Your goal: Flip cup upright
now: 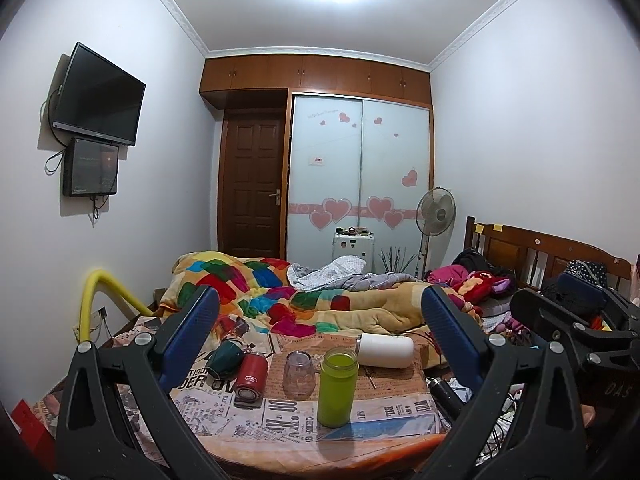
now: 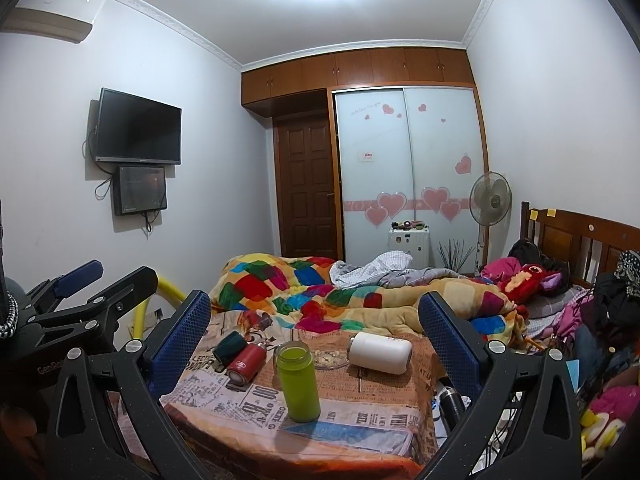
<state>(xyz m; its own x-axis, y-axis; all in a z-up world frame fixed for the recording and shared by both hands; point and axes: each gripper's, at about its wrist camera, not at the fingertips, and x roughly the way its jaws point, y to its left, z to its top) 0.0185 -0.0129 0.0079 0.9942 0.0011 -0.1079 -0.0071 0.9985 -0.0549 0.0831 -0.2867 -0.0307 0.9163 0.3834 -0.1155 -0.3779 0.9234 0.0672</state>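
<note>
Several cups sit on a newspaper-print cloth (image 1: pixel 360 404) over a small table. A green cup (image 1: pixel 337 387) (image 2: pixel 298 380) stands upright near the front. A white cup (image 1: pixel 385 351) (image 2: pixel 380 351), a red cup (image 1: pixel 251 375) (image 2: pixel 245 363) and a dark green cup (image 1: pixel 225 358) (image 2: pixel 229 347) lie on their sides. A clear cup (image 1: pixel 297 375) stands mouth down behind the green one. My left gripper (image 1: pixel 320 344) and right gripper (image 2: pixel 314 340) are both open and empty, held back from the table.
A bed with a colourful quilt (image 1: pixel 280 292) lies behind the table. A black bottle (image 1: pixel 444 394) lies off the table's right edge among cables. A yellow tube (image 1: pixel 90 300) stands at the left. The other gripper shows at each view's edge.
</note>
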